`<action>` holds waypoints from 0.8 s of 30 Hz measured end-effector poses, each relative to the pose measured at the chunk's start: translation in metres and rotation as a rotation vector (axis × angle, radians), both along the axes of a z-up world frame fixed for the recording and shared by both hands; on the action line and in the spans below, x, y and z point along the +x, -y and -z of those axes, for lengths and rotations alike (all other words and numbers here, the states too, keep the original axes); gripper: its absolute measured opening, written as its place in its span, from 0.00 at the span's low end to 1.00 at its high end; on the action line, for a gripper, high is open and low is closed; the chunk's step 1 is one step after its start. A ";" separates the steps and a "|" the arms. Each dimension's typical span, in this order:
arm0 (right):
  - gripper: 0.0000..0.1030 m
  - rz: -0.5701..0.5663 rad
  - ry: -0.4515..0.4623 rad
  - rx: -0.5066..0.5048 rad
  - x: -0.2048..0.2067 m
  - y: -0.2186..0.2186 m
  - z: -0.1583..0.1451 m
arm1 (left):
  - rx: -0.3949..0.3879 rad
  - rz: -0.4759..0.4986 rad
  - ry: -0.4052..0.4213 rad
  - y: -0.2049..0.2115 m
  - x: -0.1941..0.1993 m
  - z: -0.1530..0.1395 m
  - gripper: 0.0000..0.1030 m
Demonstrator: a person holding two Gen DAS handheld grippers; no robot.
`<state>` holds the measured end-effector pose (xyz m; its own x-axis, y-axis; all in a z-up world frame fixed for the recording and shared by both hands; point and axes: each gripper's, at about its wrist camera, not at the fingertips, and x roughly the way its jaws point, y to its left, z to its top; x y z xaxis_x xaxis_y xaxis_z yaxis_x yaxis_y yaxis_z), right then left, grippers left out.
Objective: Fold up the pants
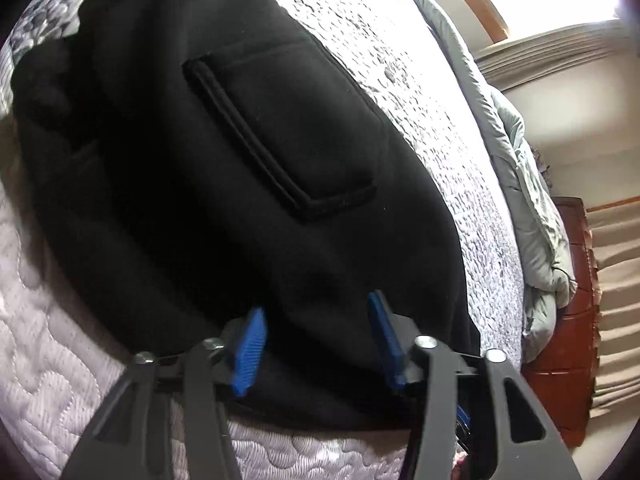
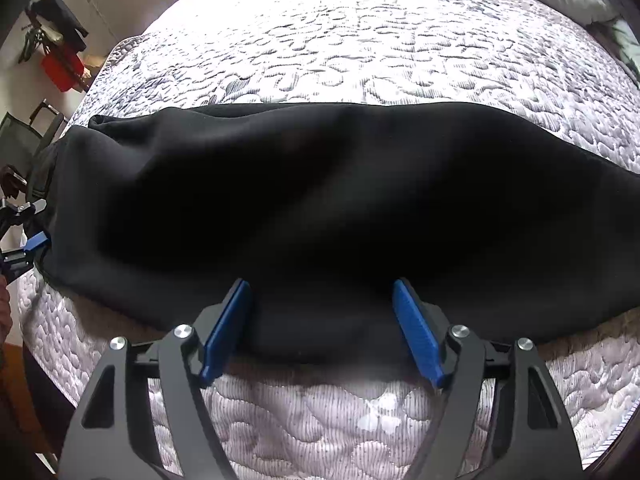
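While the black fleece pants lie flat across the near part of the bed's pale quilted mattress cover, already doubled leg on leg as far as I can judge, both claws sit at the near hem edge with nothing clamped. In the right wrist view the right claw stands wide, its blue ribbed pads either side of the cloth's near edge at 6 o'clock without pinching it. The left claw is about half spread, its pads not pressing, over the dark cloth at 6 o'clock below the welted back pocket; from the right wrist view it shows at 9 o'clock, at the garment's far left end.

To do the next fold well, each claw should probably bite through every layer at the edge, not just the top one. Lifting both ends together would keep the crease straight. Fleece is thick and limp, so a shallow pinch may slip.

No brand, label or legible writing shows on the pants or the bedding.
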<state>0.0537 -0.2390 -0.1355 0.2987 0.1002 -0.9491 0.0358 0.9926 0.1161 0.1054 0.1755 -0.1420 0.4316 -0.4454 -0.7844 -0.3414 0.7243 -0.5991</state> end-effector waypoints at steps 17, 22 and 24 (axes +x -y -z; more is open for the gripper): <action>0.78 0.007 -0.056 -0.025 0.008 -0.007 0.000 | 0.151 -0.041 0.187 -0.014 -0.079 -0.034 0.01; 0.78 0.009 -0.054 -0.024 0.009 -0.007 0.000 | 0.109 -0.013 0.145 -0.031 -0.048 -0.034 0.75; 0.79 0.007 -0.055 -0.027 0.009 -0.007 0.000 | 0.090 -0.029 0.112 -0.039 -0.038 -0.028 0.74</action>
